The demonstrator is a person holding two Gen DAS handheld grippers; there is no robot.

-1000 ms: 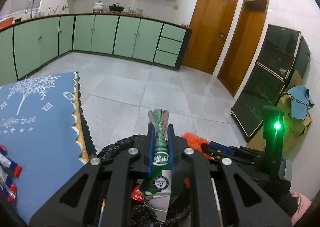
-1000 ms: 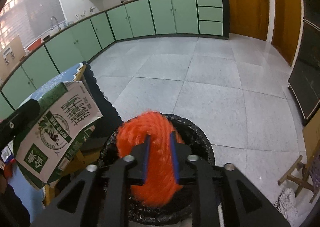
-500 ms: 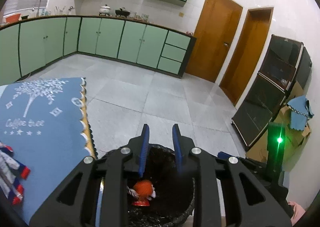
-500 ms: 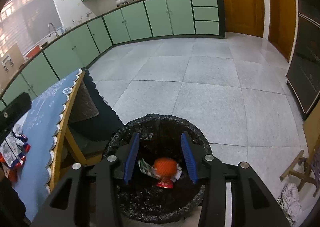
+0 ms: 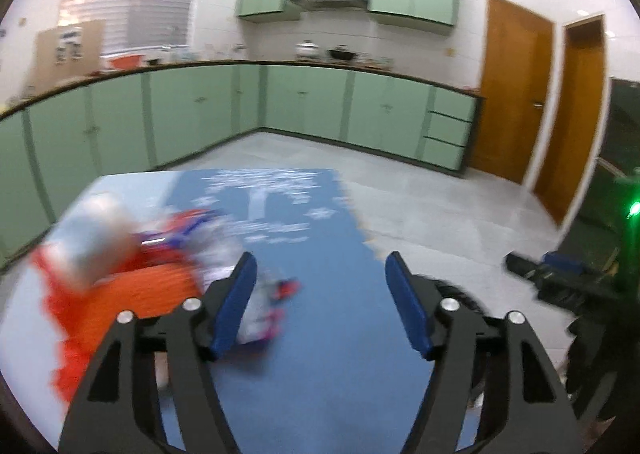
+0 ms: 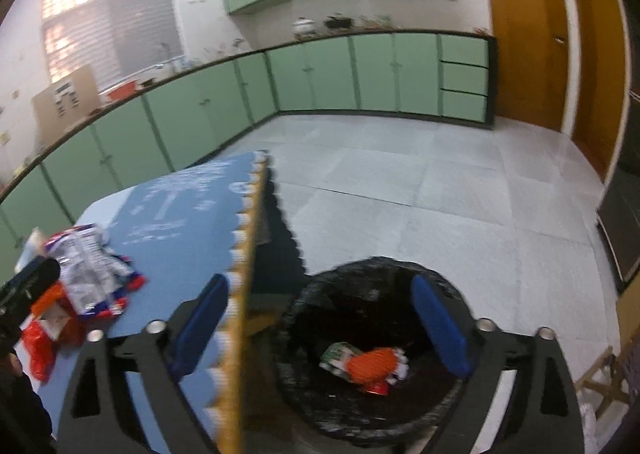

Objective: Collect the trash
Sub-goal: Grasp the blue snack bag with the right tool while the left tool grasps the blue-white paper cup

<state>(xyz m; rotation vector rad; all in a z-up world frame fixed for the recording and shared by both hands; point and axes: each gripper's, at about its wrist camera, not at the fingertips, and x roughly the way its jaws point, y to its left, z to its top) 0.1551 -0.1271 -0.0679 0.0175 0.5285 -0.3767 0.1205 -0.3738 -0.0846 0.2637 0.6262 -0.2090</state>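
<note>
My left gripper (image 5: 320,302) is open and empty above the blue tablecloth (image 5: 320,354). Blurred trash lies left of it: an orange bag (image 5: 120,302), a silvery can or cup (image 5: 96,234) and a white-and-red wrapper (image 5: 268,310). My right gripper (image 6: 320,326) is open and empty, over the table's edge and the black-lined trash bin (image 6: 400,274). In the bin lie an orange mesh ball (image 6: 372,364) and a green-and-white carton (image 6: 336,356). The right wrist view shows the wrappers (image 6: 86,270) and orange bag (image 6: 40,338) on the table at left.
The scalloped table edge (image 6: 240,294) runs between table and bin. Grey tiled floor (image 6: 460,194), green cabinets (image 6: 320,74) and wooden doors (image 6: 528,34) lie beyond. The other gripper (image 5: 560,286) shows at right in the left wrist view.
Both grippers let go of the carton and the orange mesh ball, which dropped into the bin. Both have opened wide and swung left, the left one over the table.
</note>
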